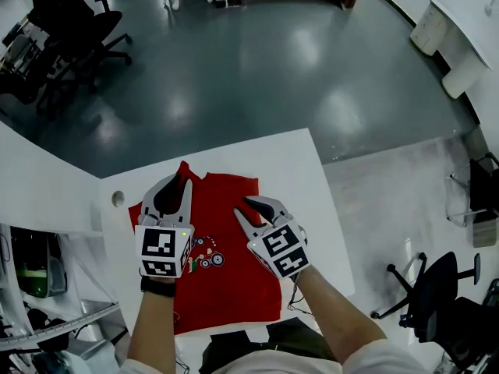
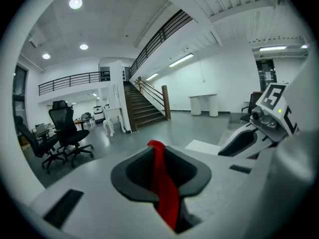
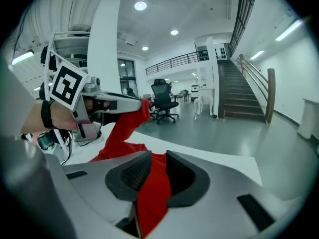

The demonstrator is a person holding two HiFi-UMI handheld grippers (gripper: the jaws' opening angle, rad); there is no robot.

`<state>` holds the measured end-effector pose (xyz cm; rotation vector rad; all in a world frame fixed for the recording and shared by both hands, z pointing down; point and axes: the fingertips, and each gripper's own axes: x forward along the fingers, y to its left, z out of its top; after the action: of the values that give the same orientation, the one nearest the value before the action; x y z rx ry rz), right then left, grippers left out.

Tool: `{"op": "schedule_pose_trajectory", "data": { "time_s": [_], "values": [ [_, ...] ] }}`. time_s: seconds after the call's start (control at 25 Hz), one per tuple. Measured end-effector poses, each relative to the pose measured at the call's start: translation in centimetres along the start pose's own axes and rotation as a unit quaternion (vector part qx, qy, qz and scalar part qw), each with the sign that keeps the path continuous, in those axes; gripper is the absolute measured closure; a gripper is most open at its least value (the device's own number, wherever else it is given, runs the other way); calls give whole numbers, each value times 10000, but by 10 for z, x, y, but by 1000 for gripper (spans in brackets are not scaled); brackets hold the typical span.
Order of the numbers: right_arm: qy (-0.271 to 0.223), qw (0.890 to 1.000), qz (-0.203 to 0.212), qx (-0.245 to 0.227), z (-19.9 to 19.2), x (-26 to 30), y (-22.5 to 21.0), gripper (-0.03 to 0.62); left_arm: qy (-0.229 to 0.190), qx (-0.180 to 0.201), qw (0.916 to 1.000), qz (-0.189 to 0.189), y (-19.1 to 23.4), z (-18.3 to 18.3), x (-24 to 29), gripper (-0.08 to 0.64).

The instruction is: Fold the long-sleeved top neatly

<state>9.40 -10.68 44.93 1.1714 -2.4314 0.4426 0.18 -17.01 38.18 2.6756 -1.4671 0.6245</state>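
Left tongs [image 1: 178, 184] and right tongs [image 1: 245, 206] are each pressed onto a pinch of red cloth. Each set's own view shows a strip of fabric running between its dark pads. Neither set is empty or spread wide.

The cloth belongs to the long-sleeved top [image 1: 234, 279], which lies on the white tabletop [image 1: 308, 209]. Its near hem sits close to the tabletop's near edge, just in front of the person. A small printed picture [image 1: 205, 255] shows on the flat part, between the two hands. Farther out, the tongs grip the top along its far side, the left set towards the tabletop's left edge. The right gripper view shows the left tongs holding a band of cloth raised clear of the tabletop. I cannot tell whether the pinched parts are shoulders, sleeves or an already folded edge.

Beyond the far edge is a glossy grey floor with black office chairs [image 1: 74, 29].

What could go wrong, as a judgement: each grip holds only a narrow gather, so cloth could slip out if pulled hard. If one hand travels ahead of the other, the fold line would skew. Dragging instead of lifting could rumple the flat layer or slide the hem off the near edge.
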Motion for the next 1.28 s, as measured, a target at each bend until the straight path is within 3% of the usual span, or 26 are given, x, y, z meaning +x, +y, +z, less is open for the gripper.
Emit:
{"op": "schedule_pose_trajectory", "data": {
  "time_s": [0.28,0.48,0.64,0.88,1.08,1.28],
  "values": [
    [118,9996,-198,189,-23,-14,-24,488,655,363,9950,-658,-66,-52,36,482],
    [199,9990,-255,293,-35,-13,-30,488,1290,528,9820,-1274,-108,-100,49,402],
    [333,9986,-232,328,-43,-3,-26,488,1447,594,9759,-1523,-127,-119,44,393],
    [615,9973,-230,316,-58,17,-23,488,1619,412,9780,-1247,-85,-145,31,394],
    [808,9958,-272,328,-64,33,-20,488,1779,470,9791,-864,-28,-160,15,394],
    [880,9960,-58,125,-59,57,-3,488,1971,556,9771,-573,14,-179,-1,394]
  ]
}}
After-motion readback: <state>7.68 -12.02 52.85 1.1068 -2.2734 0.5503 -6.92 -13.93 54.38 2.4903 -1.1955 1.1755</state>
